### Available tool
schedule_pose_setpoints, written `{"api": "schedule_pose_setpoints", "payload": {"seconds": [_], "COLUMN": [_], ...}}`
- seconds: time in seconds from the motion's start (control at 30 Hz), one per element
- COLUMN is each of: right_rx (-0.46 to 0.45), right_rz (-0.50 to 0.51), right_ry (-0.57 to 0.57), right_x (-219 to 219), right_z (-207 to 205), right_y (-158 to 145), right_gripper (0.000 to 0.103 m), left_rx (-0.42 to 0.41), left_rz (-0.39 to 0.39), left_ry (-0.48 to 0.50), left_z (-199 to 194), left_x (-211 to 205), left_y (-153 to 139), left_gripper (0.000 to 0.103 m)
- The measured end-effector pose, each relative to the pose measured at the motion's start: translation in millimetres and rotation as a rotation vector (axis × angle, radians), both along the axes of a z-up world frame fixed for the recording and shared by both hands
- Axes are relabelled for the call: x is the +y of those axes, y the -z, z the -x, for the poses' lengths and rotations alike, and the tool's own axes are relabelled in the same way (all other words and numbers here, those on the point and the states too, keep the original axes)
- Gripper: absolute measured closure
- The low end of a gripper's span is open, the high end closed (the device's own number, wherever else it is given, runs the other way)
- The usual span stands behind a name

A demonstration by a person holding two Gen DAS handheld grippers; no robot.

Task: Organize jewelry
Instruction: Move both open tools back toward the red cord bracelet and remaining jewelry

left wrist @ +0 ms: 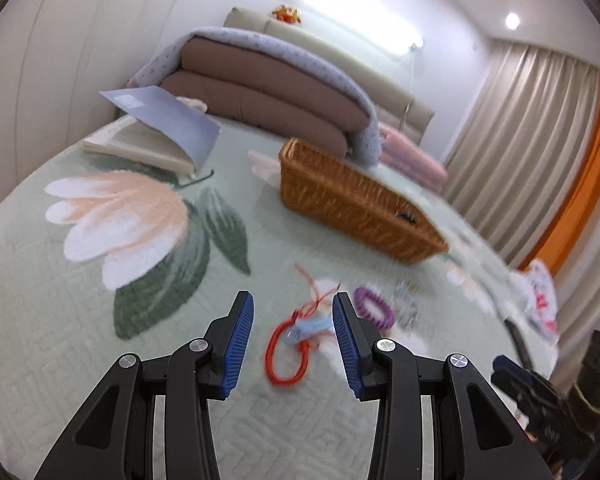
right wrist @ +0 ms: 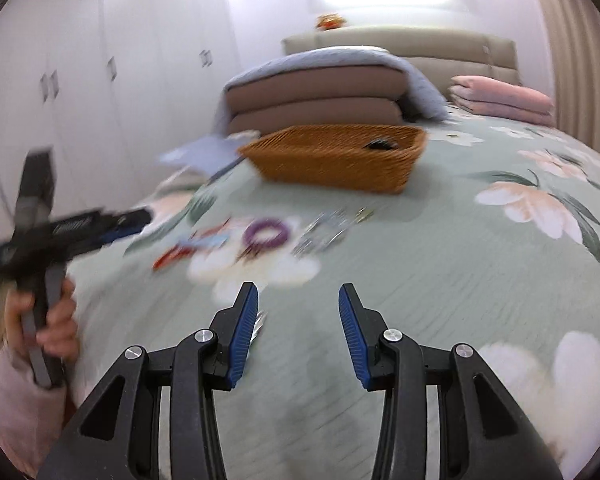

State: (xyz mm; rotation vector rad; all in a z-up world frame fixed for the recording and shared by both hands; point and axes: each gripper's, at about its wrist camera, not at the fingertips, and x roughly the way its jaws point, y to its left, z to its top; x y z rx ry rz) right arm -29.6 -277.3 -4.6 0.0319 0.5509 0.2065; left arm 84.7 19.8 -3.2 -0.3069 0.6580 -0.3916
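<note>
Jewelry lies on the green floral bedspread. An orange-red cord bracelet with a pale blue tag lies between my left gripper's open, empty fingers. A purple bracelet and a silvery piece lie to its right. In the right wrist view the same orange bracelet, purple bracelet and silvery pieces lie ahead, blurred. My right gripper is open and empty above the bedspread. A wicker basket stands beyond, also in the right wrist view, with a dark item inside.
An open book with a blue sheet lies at the far left. Folded brown and blue bedding and pink pillows sit by the headboard. The left gripper, held in a hand, shows at the left of the right wrist view. Curtains hang on the right.
</note>
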Motion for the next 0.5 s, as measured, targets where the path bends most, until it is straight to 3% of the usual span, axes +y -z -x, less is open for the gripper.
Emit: {"api": "schedule_pose_setpoints", "payload": {"seconds": [0.17,0.33,0.5], "right_rx": [0.033,0.08,0.059], "right_rz": [0.006,-0.021,0.05], "right_ry": [-0.029,-0.056,-0.034], "right_x": [20.6,29.4,44.1], "right_z": [13.1,12.7,12.5], "right_y": [18.3,32.7,36.0], "right_gripper": [0.058,0.058,0.058], "left_rx": [0.067,0.109,0.129], "left_rz": [-0.139,-0.168,-0.194], "left_ry": [0.007,0.026,0.021], "left_z": [4.7,6.2,3.1], "left_x": [-12.5,-14.4,-16.4], "left_y": [13.6,21.8,26.5], "left_gripper": [0.061,0.061,0.062]}}
